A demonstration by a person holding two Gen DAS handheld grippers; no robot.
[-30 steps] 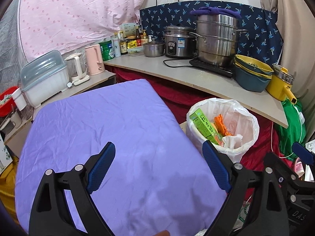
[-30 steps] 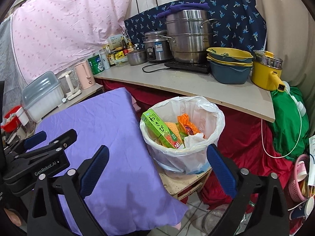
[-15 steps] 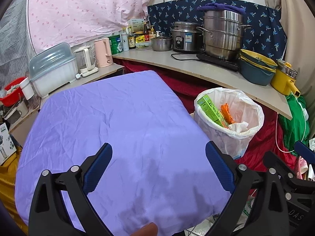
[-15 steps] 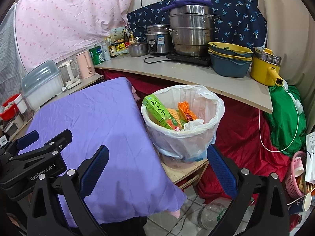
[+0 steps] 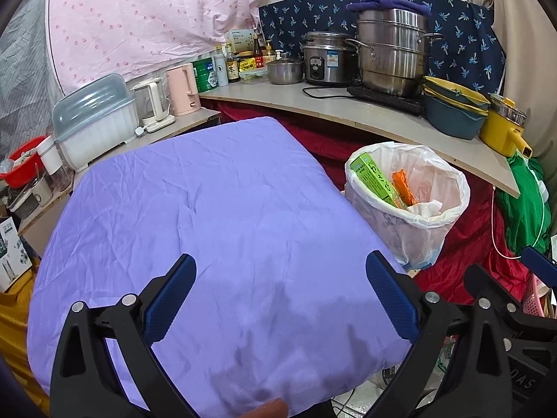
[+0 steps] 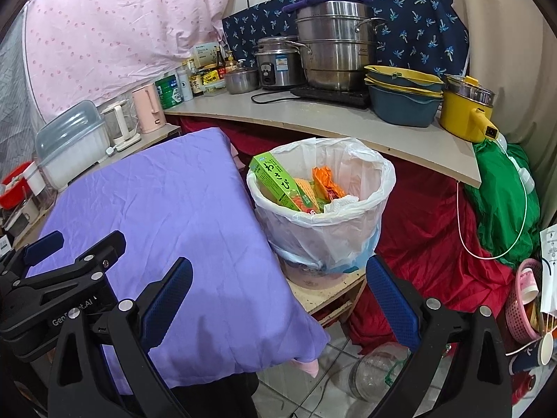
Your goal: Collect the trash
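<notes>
A bin lined with a white bag (image 6: pixel 323 230) stands on a low wooden stand right of the purple-covered table (image 5: pixel 209 216); it also shows in the left wrist view (image 5: pixel 414 230). Inside lie a green box (image 6: pixel 278 184), orange wrappers (image 6: pixel 325 183) and a crumpled white tissue (image 6: pixel 343 202). My left gripper (image 5: pixel 280 278) is open and empty over the table's near part. My right gripper (image 6: pixel 278 280) is open and empty, held near the table's right edge, in front of the bin. The left gripper's side shows in the right wrist view (image 6: pixel 62 271).
A curved counter (image 6: pixel 348 118) behind the bin carries steel pots, a rice cooker, stacked bowls and a yellow pot. Kettles and a dish box stand at the left. Red cloth, a green bag (image 6: pixel 501 191) and a pink basket (image 6: pixel 525 299) lie right. A clear bottle (image 6: pixel 376 372) lies on the floor.
Both grippers have drawn back and up from the table and bin, so both look smaller and farther. Both stay open and empty.
</notes>
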